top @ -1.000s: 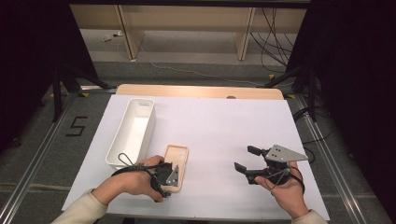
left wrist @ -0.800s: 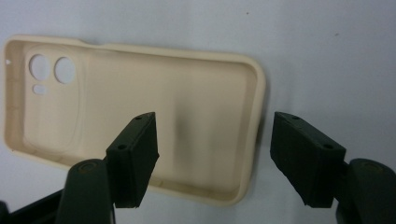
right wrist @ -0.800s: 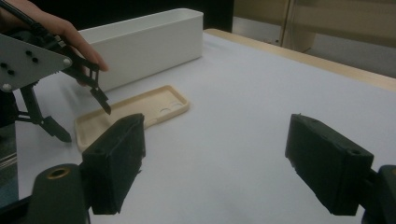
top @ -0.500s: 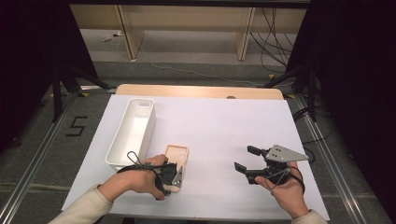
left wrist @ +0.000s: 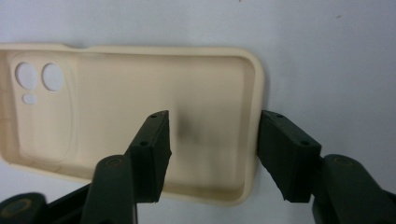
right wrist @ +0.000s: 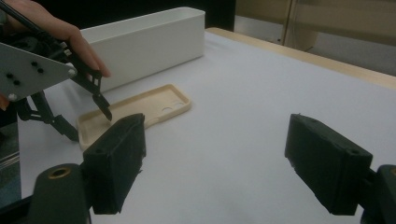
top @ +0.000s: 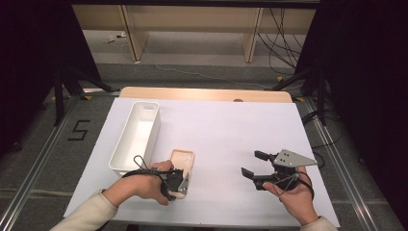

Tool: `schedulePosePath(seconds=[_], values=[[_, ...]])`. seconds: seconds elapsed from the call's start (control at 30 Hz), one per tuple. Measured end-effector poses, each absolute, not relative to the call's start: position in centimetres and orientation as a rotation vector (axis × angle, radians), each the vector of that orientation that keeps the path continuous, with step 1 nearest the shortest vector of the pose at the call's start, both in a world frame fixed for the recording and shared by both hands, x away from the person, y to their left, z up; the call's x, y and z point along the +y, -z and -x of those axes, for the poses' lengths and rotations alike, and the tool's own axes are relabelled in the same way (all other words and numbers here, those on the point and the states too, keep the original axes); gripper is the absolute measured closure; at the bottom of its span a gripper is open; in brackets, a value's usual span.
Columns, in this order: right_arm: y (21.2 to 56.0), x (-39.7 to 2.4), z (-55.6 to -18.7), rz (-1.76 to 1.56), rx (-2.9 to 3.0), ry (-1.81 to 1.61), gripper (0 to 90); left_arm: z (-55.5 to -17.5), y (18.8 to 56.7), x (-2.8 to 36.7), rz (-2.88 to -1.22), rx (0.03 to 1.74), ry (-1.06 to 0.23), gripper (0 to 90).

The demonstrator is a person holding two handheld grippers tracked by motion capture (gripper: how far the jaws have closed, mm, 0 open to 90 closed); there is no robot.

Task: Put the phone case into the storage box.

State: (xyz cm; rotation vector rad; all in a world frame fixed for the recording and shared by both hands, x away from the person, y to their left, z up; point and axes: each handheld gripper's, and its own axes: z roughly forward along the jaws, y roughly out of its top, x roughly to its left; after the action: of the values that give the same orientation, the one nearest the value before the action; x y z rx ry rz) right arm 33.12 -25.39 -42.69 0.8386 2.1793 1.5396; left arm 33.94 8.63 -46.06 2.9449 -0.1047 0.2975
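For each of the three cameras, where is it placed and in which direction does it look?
High view: above the near edge, looking forward and down at the table; forearms and both hand-held grippers show.
Left gripper view: on the left hand-held gripper, looking down at the phone case.
Right gripper view: on the right hand-held gripper, looking across the table.
All views share the case.

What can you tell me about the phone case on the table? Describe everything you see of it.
The phone case is cream-coloured, looks like soft matte rubber, and lies flat on the white table, open side up and empty. Its rounded raised rim frames a camera panel with two round holes and a small oval one. It lies beside the white bin. The left gripper straddles its short end wall, one jaw inside, one outside, the jaws having just been closing.
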Motion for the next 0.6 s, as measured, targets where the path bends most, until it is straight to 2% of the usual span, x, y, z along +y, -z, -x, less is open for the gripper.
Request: schedulePosePath(seconds=[0.17,0.6], values=[[42.62,-25.37,-33.03,-0.853,2.187,-1.544,21.4,-33.75,46.05,8.63,-2.945,-0.13,-0.28,53.9],[42.67,-25.4,-33.1,-0.844,2.2,-1.527,21.4,-33.32,46.07,8.86,-2.94,-0.167,-0.235,70.1]])
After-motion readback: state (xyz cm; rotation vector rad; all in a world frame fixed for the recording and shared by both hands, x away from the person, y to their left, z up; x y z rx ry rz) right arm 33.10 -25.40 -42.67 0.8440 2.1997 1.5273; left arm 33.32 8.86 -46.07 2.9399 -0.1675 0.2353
